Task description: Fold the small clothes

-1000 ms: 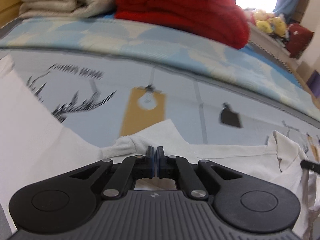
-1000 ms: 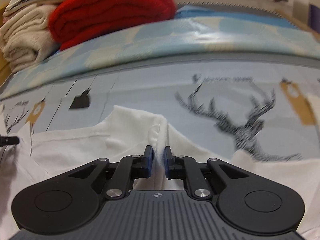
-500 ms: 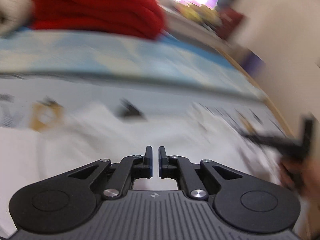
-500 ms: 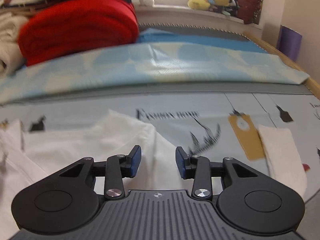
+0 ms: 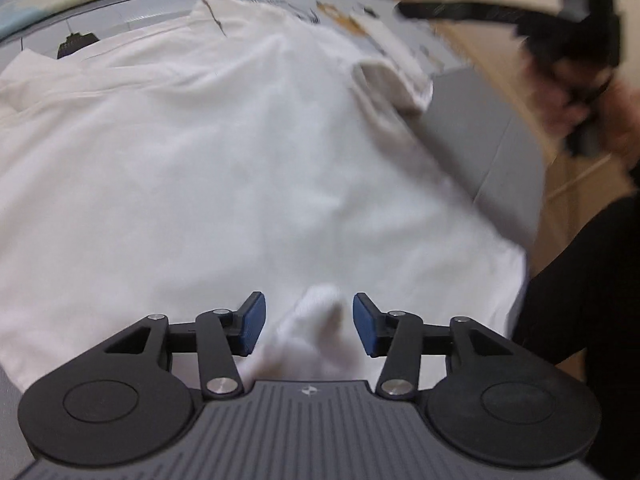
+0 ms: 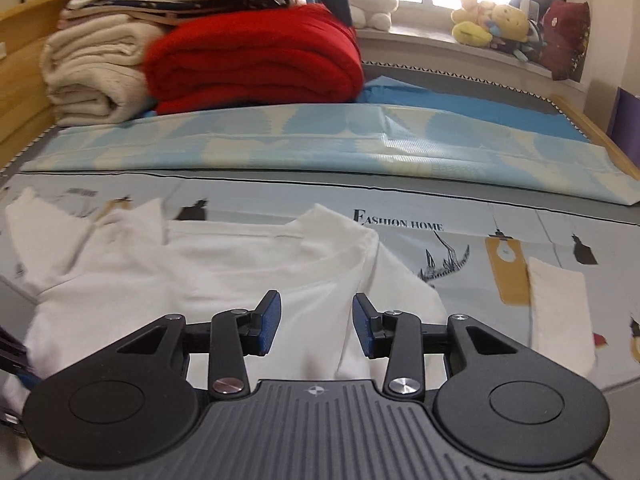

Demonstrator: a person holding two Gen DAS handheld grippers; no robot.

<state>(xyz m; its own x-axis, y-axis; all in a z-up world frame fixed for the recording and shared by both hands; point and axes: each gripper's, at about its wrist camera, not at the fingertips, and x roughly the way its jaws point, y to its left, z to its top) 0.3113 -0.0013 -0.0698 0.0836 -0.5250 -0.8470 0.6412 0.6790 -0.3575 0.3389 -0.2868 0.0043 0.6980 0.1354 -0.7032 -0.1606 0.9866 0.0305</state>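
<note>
A white T-shirt (image 5: 224,152) lies spread on the printed bed sheet and fills most of the left wrist view. My left gripper (image 5: 305,324) is open just above it, with a raised fold of white cloth (image 5: 320,312) between the blue pads, not pinched. In the right wrist view the same shirt (image 6: 208,264) lies with its neckline toward the far side. My right gripper (image 6: 316,324) is open above the shirt near the collar, holding nothing. The right gripper and the hand on it show blurred in the left wrist view (image 5: 568,36).
A folded red blanket (image 6: 256,64) and cream blankets (image 6: 92,72) are stacked at the bed's far side on a light blue cover (image 6: 320,140). A small white cloth (image 6: 560,312) lies at the right. Plush toys (image 6: 492,24) sit on the windowsill. The bed's wooden edge (image 6: 604,148) runs along the right.
Both grippers let go of the shirt and opened: the right half a second ago, the left since then. The left gripper swung right and tilted down over the shirt.
</note>
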